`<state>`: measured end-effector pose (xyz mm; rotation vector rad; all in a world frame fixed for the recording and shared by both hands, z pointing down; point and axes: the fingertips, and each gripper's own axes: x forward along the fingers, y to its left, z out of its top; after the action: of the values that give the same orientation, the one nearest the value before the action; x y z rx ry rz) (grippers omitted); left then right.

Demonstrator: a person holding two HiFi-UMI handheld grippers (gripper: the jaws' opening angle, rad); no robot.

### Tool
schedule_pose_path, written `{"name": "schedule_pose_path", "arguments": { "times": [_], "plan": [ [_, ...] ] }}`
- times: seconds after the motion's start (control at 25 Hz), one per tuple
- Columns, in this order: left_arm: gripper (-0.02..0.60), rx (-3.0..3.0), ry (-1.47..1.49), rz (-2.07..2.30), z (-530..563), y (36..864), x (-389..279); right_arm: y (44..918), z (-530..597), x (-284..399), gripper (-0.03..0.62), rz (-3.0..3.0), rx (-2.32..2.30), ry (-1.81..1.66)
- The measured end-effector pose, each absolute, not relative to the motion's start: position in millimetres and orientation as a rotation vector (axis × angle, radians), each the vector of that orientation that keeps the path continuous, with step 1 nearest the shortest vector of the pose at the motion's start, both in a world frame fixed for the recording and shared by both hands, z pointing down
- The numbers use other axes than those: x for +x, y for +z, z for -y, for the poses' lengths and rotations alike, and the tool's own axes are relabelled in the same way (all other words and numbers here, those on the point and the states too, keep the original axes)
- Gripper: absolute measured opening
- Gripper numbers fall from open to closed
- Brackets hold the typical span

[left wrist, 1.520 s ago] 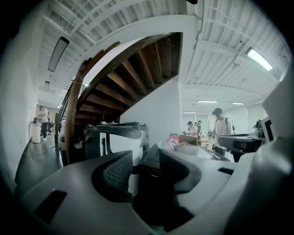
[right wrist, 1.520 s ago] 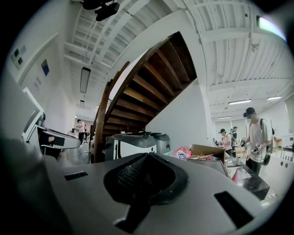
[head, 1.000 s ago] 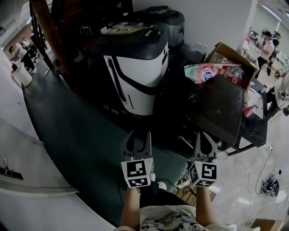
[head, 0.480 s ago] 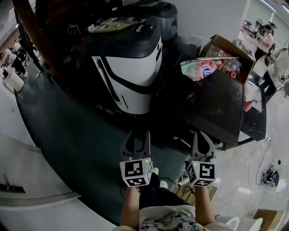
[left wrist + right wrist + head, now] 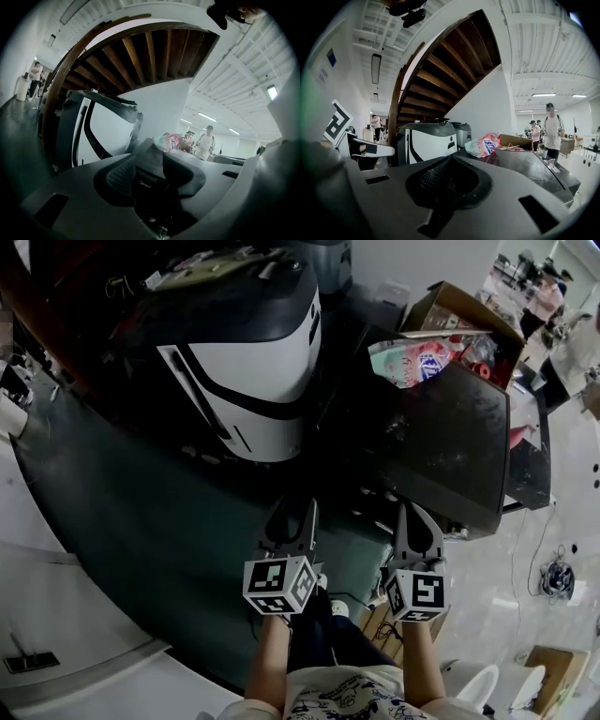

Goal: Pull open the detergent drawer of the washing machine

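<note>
The dark, flat-topped washing machine (image 5: 450, 437) stands right of centre in the head view, and I cannot make out its detergent drawer. My left gripper (image 5: 292, 507) is held low in front of it with its jaws open and nothing between them. Through that gap, the left gripper view shows the machine's dark front (image 5: 150, 187) some way off. My right gripper (image 5: 412, 512) is beside the left, just short of the machine's near corner. Its fingers look shut and hold nothing. The right gripper view shows the machine's top (image 5: 529, 164) ahead.
A white-and-black appliance (image 5: 253, 371) stands left of the washing machine, under a wooden staircase (image 5: 454, 61). A cardboard box (image 5: 459, 310) and a colourful bag (image 5: 412, 357) lie behind the machine's top. Cables (image 5: 558, 577) lie on the floor at the right. People (image 5: 551, 126) stand far back.
Both grippers have moved forward and lower toward the machines, which now look larger and nearer. The left gripper has rolled a little. Neither gripper's jaws have changed.
</note>
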<state>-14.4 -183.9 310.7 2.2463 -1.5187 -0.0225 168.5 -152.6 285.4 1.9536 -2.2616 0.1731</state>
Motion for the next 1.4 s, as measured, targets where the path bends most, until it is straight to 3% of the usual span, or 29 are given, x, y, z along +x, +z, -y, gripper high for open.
{"name": "schedule_pose_path", "arguments": {
  "times": [0.68, 1.4],
  "plan": [
    [0.219, 2.043, -0.335, 1.116, 234, 395, 16, 351, 183, 165, 0.015, 2.194, 1.937, 0.24],
    [0.218, 1.875, -0.465, 0.878, 259, 481, 46, 408, 204, 170, 0.018, 2.148, 1.985, 0.244]
  ]
}}
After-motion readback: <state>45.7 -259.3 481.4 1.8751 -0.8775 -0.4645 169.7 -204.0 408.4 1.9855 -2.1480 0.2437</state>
